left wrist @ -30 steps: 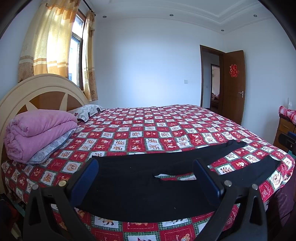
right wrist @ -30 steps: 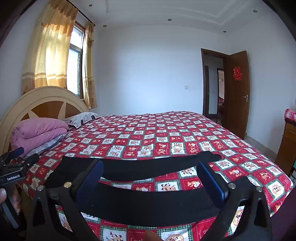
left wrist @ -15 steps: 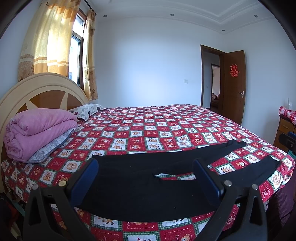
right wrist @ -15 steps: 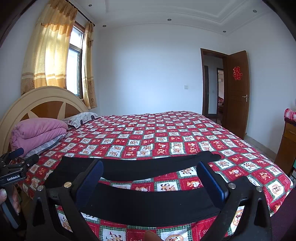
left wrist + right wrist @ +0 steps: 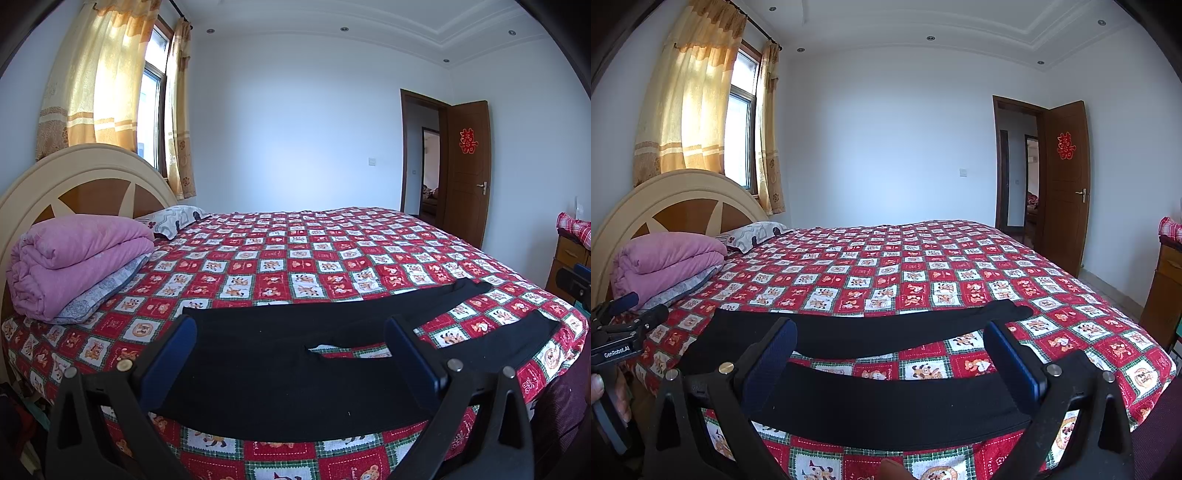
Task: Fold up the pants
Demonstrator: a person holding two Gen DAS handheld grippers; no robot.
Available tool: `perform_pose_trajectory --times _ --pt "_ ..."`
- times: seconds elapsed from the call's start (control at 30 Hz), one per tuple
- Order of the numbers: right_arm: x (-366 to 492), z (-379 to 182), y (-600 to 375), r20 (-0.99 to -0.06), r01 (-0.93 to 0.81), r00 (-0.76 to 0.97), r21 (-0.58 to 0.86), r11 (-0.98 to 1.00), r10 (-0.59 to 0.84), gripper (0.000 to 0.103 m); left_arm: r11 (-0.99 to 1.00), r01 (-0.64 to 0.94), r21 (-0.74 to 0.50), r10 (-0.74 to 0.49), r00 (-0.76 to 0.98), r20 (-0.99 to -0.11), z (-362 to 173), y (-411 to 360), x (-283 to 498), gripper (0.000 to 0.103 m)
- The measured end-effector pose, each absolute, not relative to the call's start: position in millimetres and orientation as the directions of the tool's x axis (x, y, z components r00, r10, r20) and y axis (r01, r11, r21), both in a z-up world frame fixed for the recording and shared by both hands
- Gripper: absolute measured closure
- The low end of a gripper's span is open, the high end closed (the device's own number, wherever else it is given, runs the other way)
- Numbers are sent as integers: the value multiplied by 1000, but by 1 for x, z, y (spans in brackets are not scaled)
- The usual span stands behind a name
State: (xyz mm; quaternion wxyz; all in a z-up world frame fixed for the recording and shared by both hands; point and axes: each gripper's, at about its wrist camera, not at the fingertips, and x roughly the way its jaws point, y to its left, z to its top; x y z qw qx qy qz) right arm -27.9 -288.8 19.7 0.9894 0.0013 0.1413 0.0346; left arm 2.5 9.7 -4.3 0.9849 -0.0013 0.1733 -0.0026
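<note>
Black pants (image 5: pixel 266 376) lie flat near the front edge of the bed, waist to the left, both legs spread apart toward the right. They also show in the right wrist view (image 5: pixel 886 398). My left gripper (image 5: pixel 291 350) is open and empty, held above the waist and crotch area. My right gripper (image 5: pixel 890 350) is open and empty, held above the near leg. The left gripper also shows at the left edge of the right wrist view (image 5: pixel 624 325).
The bed (image 5: pixel 314 258) has a red checked cartoon cover. A folded pink quilt (image 5: pixel 74 254) and a pillow (image 5: pixel 173 218) lie by the headboard. A wooden cabinet (image 5: pixel 569 258) stands at the right. An open door (image 5: pixel 465 170) is behind.
</note>
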Motion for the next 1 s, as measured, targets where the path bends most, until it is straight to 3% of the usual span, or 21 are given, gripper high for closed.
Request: perform_pose_trajectory --times 1.0 --pt "-29 4 -290 -291 -69 954 5 998 68 1 1000 4 -8 -7 939 -344 -5 10 3 0"
